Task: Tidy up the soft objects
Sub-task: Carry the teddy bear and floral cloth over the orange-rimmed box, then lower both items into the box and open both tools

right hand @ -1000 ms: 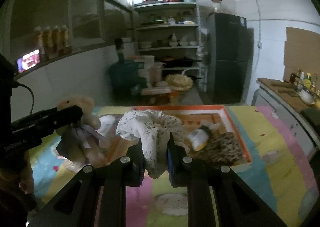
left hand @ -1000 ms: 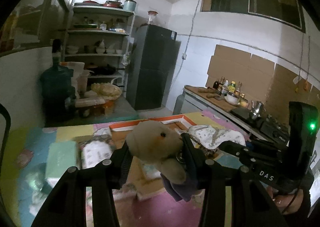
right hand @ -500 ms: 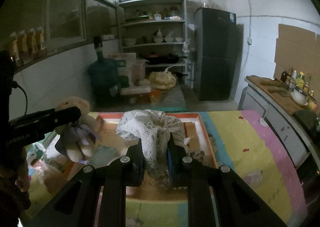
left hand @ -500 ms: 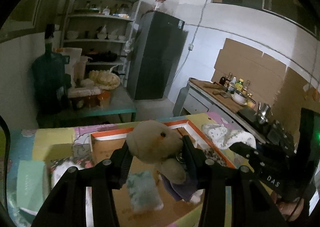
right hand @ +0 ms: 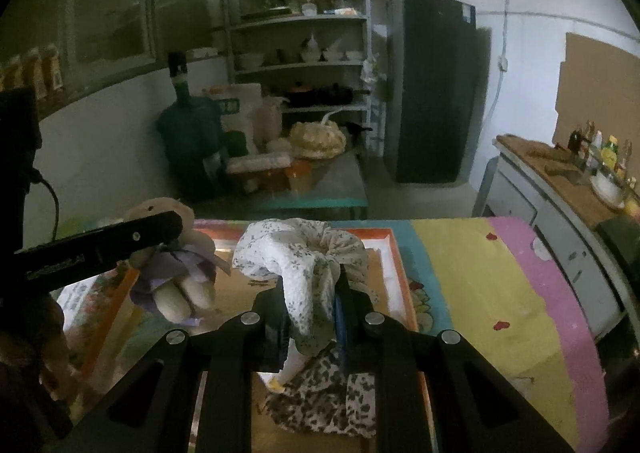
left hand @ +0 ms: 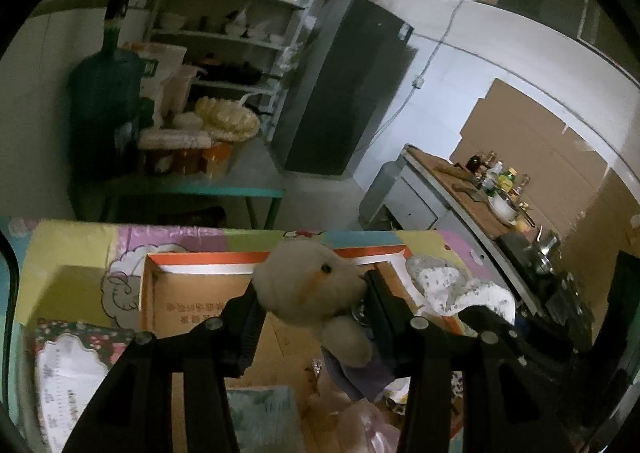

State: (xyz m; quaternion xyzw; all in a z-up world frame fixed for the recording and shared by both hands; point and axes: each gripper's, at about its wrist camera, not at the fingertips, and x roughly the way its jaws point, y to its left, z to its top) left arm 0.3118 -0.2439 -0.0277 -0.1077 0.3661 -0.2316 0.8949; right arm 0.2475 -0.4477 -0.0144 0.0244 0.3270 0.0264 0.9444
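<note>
My left gripper (left hand: 310, 305) is shut on a beige teddy bear (left hand: 308, 287) in a purple dress and holds it above the open cardboard box (left hand: 192, 305) with an orange rim. The bear also shows in the right wrist view (right hand: 176, 277), hanging at the left over the box. My right gripper (right hand: 312, 313) is shut on a white floral cloth (right hand: 304, 265) and holds it over the box (right hand: 396, 277). The cloth also shows in the left wrist view (left hand: 452, 285). A leopard-print cloth (right hand: 320, 393) lies in the box below it.
The box sits on a colourful patchwork mat (right hand: 480, 273). A pale green towel (left hand: 260, 417) and a floral pouch (left hand: 68, 357) lie near the box. Behind are a shelf unit (right hand: 304, 33), a water jug (right hand: 188, 141), a fridge (right hand: 432, 85) and a counter with bottles (right hand: 580, 169).
Both grippers have moved forward over the box with their loads still held. The views tilted down, so the box floor and its contents show more.
</note>
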